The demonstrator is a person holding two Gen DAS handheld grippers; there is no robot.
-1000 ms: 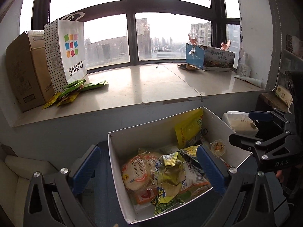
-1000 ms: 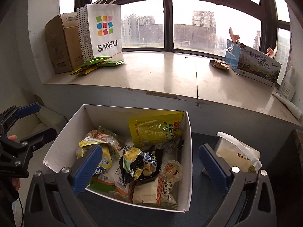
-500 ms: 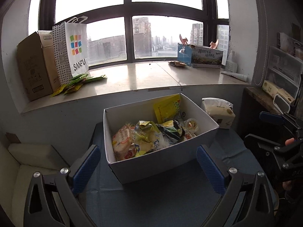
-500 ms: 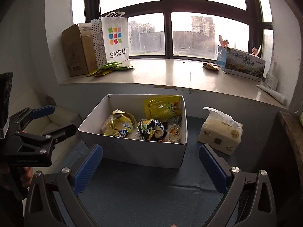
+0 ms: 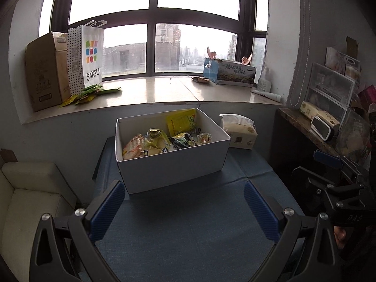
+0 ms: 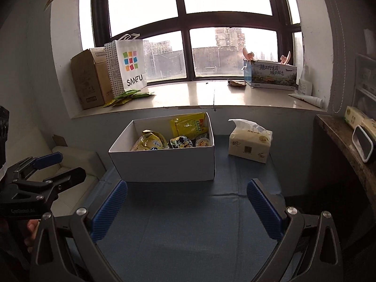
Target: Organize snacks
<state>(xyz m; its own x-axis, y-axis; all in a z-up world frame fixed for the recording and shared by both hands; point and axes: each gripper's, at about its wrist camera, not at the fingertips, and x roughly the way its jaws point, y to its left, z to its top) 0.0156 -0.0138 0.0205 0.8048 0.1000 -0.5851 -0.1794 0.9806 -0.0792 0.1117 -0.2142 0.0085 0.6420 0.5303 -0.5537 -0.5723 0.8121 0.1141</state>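
I see the white snack box (image 5: pixel 172 162) on the blue-covered counter (image 5: pixel 188 230) below the window sill (image 6: pixel 211 96), tissue pack (image 6: pixel 250 144) just right of it. My left gripper (image 5: pixel 181 209) and right gripper (image 6: pixel 185 206) hover near, both spread wide, empty.

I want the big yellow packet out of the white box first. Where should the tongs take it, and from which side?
Grip the yellow packet by its top edge, coming down from above. It stands nearly upright against the back wall of the white box, so only that upper edge is free; other snacks crowd its lower part.
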